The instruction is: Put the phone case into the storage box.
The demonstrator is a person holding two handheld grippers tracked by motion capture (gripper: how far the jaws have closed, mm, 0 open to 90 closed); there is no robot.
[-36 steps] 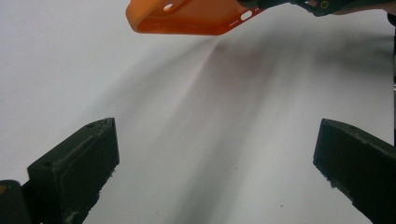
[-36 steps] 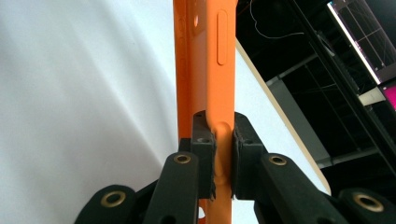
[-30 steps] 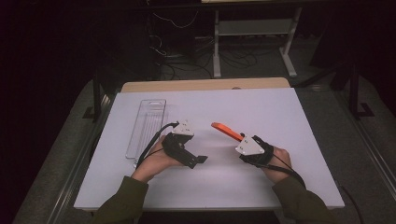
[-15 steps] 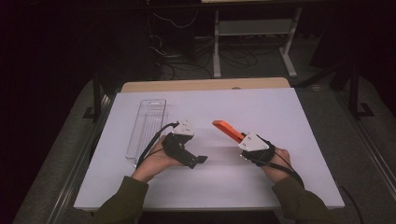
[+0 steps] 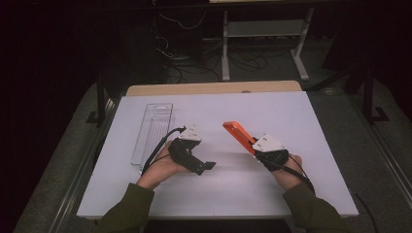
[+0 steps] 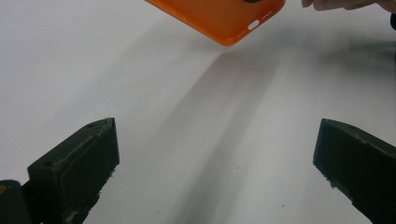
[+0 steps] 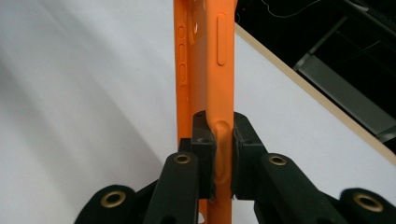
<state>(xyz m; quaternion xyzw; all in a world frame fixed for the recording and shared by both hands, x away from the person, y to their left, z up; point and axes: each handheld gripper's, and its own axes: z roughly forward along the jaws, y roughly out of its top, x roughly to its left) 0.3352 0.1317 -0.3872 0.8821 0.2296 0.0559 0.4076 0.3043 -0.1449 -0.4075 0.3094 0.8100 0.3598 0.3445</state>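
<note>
An orange phone case is pinched at one end by my right gripper, held above the white table and pointing up-left. In the right gripper view the case stands edge-on and the two black jaws squeeze its soft rim at my right gripper. My left gripper rests low over the table at centre-left, jaws wide apart with nothing between them. In the left gripper view its fingers frame bare table, and the case's end hangs beyond them at the top.
A clear plastic tray lies lengthwise at the left of the white table. A wooden edge runs along the table's far side. Dark floor, cables and a metal stand lie beyond.
</note>
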